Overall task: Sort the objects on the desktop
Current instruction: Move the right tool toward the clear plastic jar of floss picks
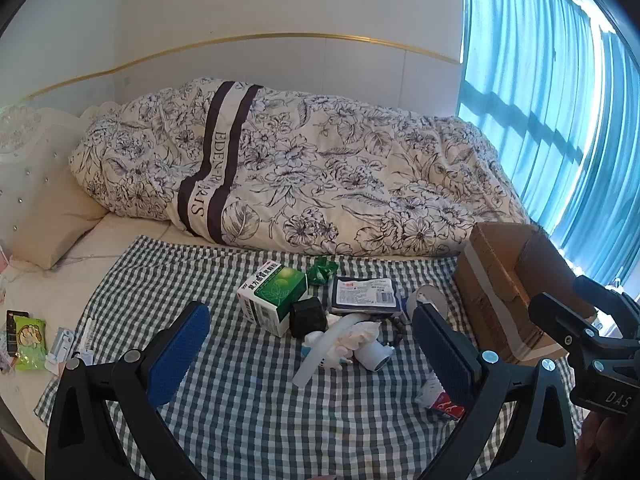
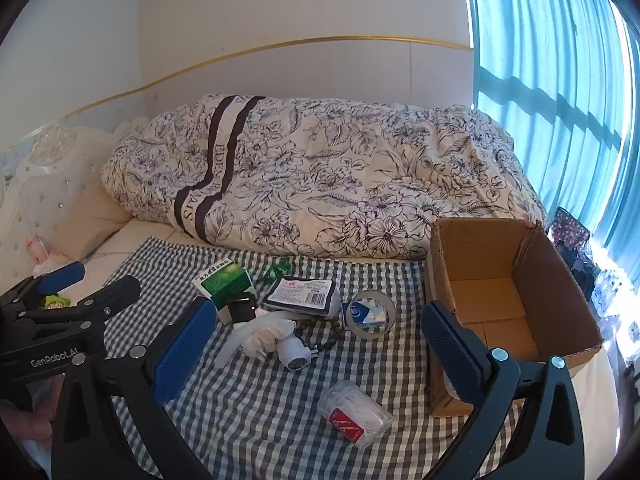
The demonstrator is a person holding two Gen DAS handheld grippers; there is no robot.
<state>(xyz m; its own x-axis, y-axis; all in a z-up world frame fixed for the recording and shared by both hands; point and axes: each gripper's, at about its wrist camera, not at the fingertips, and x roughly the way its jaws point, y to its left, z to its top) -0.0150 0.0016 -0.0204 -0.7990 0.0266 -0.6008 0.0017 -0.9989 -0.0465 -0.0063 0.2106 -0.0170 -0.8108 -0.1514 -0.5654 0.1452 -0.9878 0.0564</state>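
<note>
Both claws, left claw (image 1: 312,356) and right claw (image 2: 320,352), are held wide open and empty. The clear floss-pick bag (image 2: 356,412) lies on the checked cloth (image 2: 248,408) just beside the cardboard box (image 2: 500,264); judged light, crinkly and slippery, best pinched across its middle.

Between the wide-apart blue pads of the right gripper (image 2: 320,356) lies bare checked cloth (image 2: 260,408), broken only by a clear bag of floss picks (image 2: 356,414) low in the gap. Ahead, a cluster blocks the way: green medicine box (image 2: 226,284), tape roll (image 2: 370,312), white plug (image 2: 294,350). The open cardboard box (image 2: 560,280) stands just right of the right finger.
</note>
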